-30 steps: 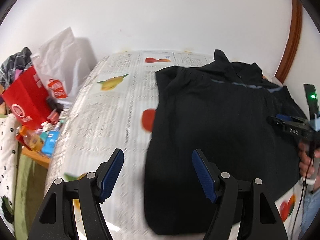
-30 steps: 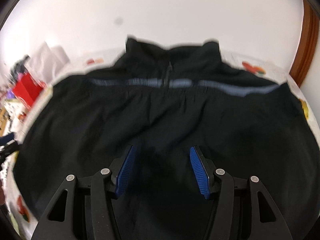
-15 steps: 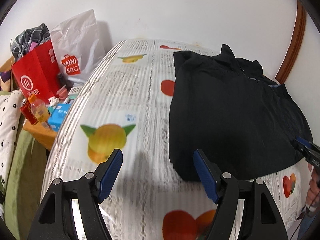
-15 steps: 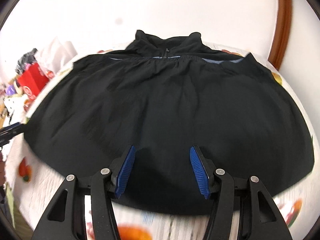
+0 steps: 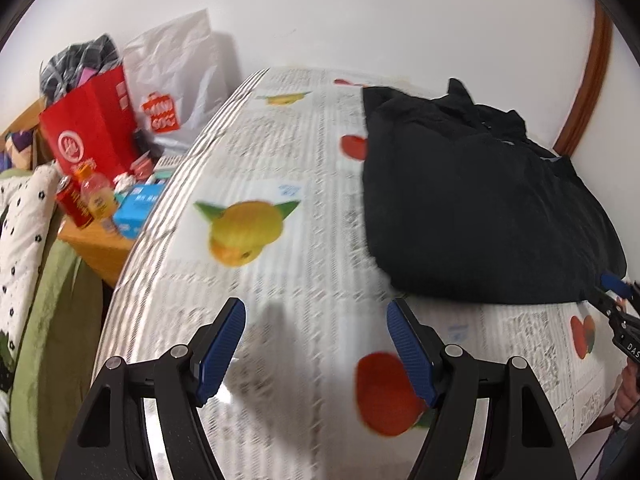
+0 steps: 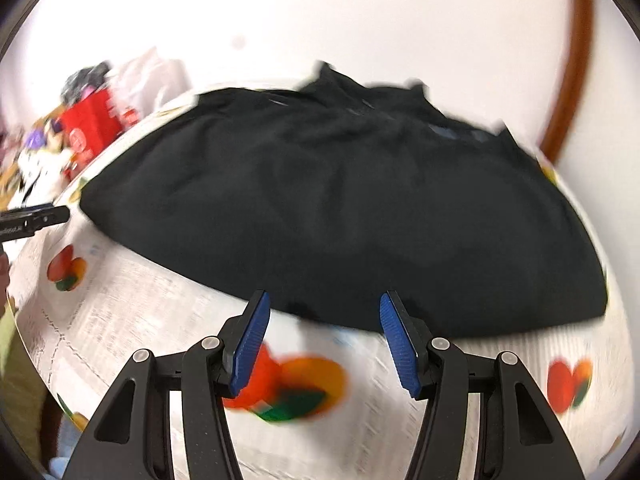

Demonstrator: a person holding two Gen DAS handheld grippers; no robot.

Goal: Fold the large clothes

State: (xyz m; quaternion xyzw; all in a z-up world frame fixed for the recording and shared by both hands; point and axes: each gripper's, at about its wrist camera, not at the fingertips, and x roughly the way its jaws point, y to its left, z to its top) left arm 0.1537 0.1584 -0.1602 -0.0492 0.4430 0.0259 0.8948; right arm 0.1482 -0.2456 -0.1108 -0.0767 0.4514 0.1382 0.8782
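Note:
A black jacket [image 5: 472, 200] lies folded on the fruit-print bed cover [image 5: 280, 264], collar at the far end; in the right wrist view the jacket [image 6: 340, 208] fills the middle. My left gripper [image 5: 316, 348] is open and empty, over the cover to the left of the jacket's near edge. My right gripper [image 6: 322, 340] is open and empty, just short of the jacket's near hem. The right gripper's tip shows at the right edge of the left wrist view [image 5: 616, 296]. The left gripper's tip shows at the left edge of the right wrist view [image 6: 36, 218].
Left of the bed stand a red paper bag [image 5: 88, 132], a white shopping bag [image 5: 176, 96], bottles [image 5: 86, 200] and a blue box [image 5: 136, 208] on a wooden stand. A white wall and a brown door frame [image 5: 584, 72] lie behind.
Both grippers have pulled back toward the near edge of the bed, away from the jacket. More of the printed cover shows in front of each. Both stayed open.

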